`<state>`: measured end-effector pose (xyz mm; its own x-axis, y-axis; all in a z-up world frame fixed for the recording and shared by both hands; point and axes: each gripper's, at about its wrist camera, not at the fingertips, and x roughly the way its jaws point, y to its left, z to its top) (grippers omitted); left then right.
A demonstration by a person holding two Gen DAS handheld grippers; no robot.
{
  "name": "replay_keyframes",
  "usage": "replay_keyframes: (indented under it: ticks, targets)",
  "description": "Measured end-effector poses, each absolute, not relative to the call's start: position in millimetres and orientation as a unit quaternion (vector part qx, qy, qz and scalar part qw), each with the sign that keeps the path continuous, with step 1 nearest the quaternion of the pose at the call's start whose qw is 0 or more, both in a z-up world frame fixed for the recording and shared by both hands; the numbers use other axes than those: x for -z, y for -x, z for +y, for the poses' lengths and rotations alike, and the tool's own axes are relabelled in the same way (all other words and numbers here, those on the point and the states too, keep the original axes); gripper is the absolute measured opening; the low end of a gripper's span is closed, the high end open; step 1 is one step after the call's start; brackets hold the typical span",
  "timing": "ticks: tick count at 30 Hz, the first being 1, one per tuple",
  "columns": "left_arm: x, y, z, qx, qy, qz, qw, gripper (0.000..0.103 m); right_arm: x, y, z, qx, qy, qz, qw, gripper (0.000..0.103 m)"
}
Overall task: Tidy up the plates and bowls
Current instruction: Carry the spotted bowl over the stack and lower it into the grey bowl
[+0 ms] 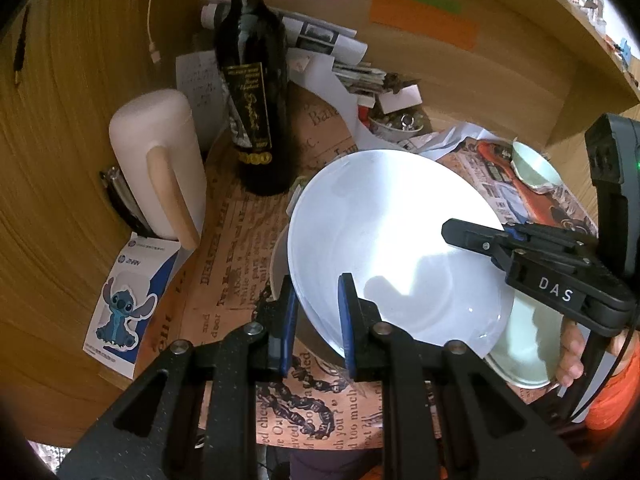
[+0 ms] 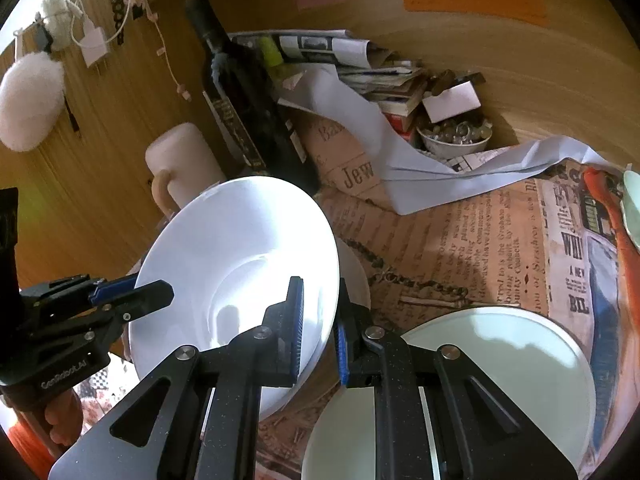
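Note:
A large white bowl-shaped plate [image 1: 396,240] is held tilted above the table by both grippers. My left gripper [image 1: 318,320] is shut on its near-left rim. My right gripper [image 2: 320,332] is shut on the opposite rim of the same plate [image 2: 240,252]; it also shows in the left wrist view [image 1: 476,236]. Another white dish [image 2: 354,276] sits just under the held plate. A pale green plate [image 2: 500,364] lies flat to the right, partly under my right gripper. A small pale green bowl [image 1: 536,166] sits further back right.
A dark wine bottle [image 1: 256,100] and a cream jug [image 1: 160,164] stand at the back left by the wooden wall. A stack of papers [image 2: 360,68] and a small bowl of trinkets [image 2: 454,136] lie behind. A newspaper-print cloth [image 2: 460,240] covers the table.

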<state>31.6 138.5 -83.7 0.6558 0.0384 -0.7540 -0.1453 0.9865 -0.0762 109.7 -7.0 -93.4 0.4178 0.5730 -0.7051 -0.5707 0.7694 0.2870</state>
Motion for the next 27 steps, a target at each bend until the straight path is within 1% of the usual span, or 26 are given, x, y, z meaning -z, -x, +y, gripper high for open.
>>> replay_keyframes:
  ticks: [15,18,26,27]
  targets:
    - [105.4,-37.8,130.6,-0.056,0.007,0.420,0.906,0.019,110.5,-112.5,1.4,-0.324,0.033,0.431,0.841,0.013]
    - [106.8,-38.5,126.3,-0.065,-0.009,0.414,0.908,0.019,110.8,-113.1,1.1,-0.327,0.035,0.432,0.840,0.016]
    - [106.0,-36.9,126.4,-0.066,-0.019,0.416,0.907,0.019,106.8,-108.0,10.1,-0.323,0.081,0.420,0.844,0.015]
    - [105.8,-36.6,126.1,-0.066,-0.020,0.417,0.906,0.020,106.6,-107.5,10.9,-0.324,0.085,0.418,0.844,0.018]
